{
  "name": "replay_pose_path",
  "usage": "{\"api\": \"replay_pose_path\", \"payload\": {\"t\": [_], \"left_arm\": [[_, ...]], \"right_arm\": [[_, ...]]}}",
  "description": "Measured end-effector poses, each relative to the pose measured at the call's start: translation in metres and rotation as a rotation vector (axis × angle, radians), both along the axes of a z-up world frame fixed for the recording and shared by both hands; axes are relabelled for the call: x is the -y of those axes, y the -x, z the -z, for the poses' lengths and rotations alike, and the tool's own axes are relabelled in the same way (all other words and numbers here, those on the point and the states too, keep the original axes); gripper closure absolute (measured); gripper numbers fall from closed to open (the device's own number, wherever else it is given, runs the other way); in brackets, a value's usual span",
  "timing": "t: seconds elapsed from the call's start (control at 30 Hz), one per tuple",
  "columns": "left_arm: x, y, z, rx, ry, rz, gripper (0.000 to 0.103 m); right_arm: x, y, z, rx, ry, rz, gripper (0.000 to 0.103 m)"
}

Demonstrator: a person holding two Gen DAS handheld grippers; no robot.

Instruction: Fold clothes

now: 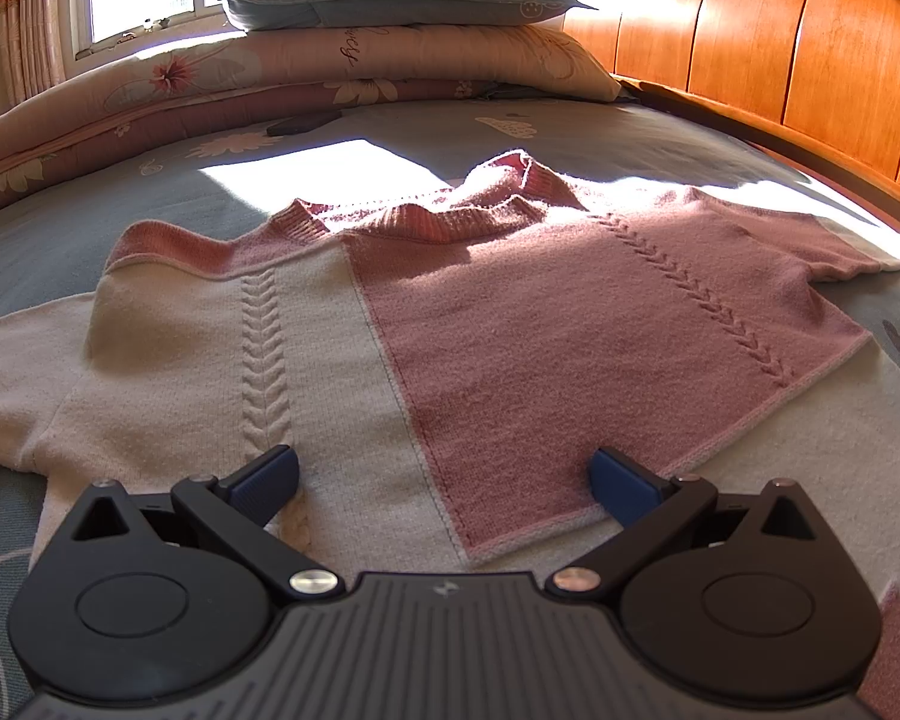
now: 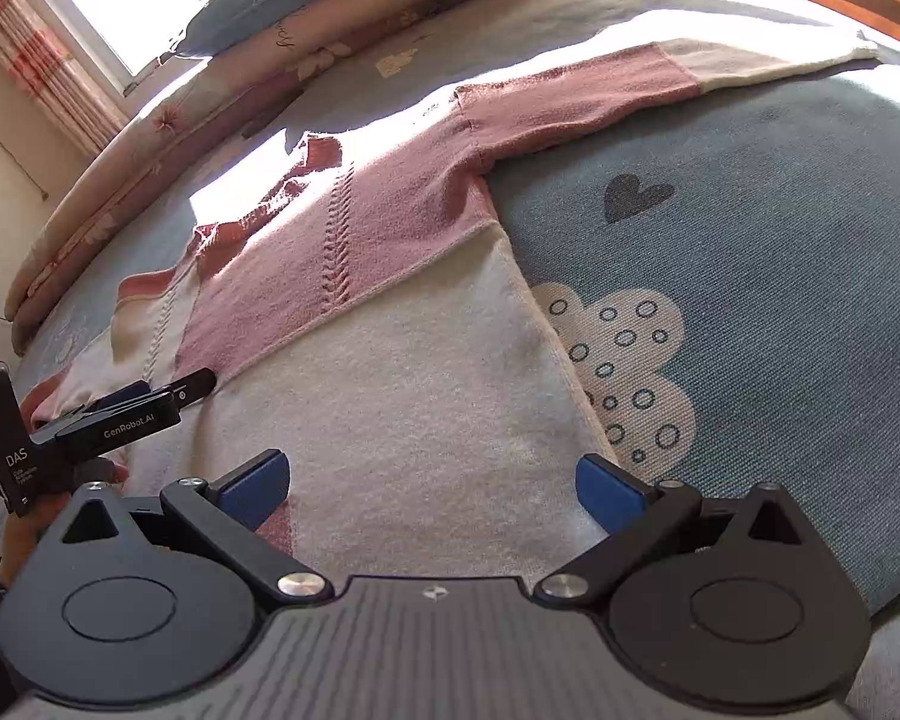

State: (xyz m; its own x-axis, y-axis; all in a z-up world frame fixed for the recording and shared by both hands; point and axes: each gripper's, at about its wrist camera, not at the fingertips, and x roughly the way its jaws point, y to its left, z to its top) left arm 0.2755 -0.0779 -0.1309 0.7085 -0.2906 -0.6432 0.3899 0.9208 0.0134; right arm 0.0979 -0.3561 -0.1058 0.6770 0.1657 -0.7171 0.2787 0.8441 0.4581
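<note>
Pink/cream knit sweater (image 1: 510, 324) lies flat, front up, on the bed (image 2: 780, 276), sleeves out to the sides. Left claw (image 1: 444, 480) and right claw (image 2: 432, 486) both spread wide, holding nothing, low over the hem end, prob not touching. Looks soft, stretchy, light, no slip. I'd pinch hem corners or the shoulder seams, not mid-body, or it'll bunch.
</note>
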Motion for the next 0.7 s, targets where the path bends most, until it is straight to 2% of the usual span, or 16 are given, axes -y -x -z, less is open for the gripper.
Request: {"api": "replay_pose_path", "payload": {"t": [0.1, 0.2, 0.53, 0.7], "left_arm": [[0.0, 0.0, 0.0, 0.0, 0.0, 0.0, 0.0], [0.0, 0.0, 0.0, 0.0, 0.0, 0.0, 0.0], [-0.001, -0.002, -0.001, -0.02, 0.005, 0.003, 0.0], [-0.003, -0.004, -0.001, -0.035, 0.01, 0.015, 0.0]], "right_arm": [[-0.006, 0.009, -0.004, 0.017, -0.015, -0.007, 0.0], [-0.018, 0.009, 0.001, -0.019, -0.002, -0.023, 0.0], [-0.048, 0.009, 0.01, -0.047, 0.177, -0.039, 0.0], [-0.074, 0.007, 0.016, -0.069, 0.361, -0.091, 0.0]]}}
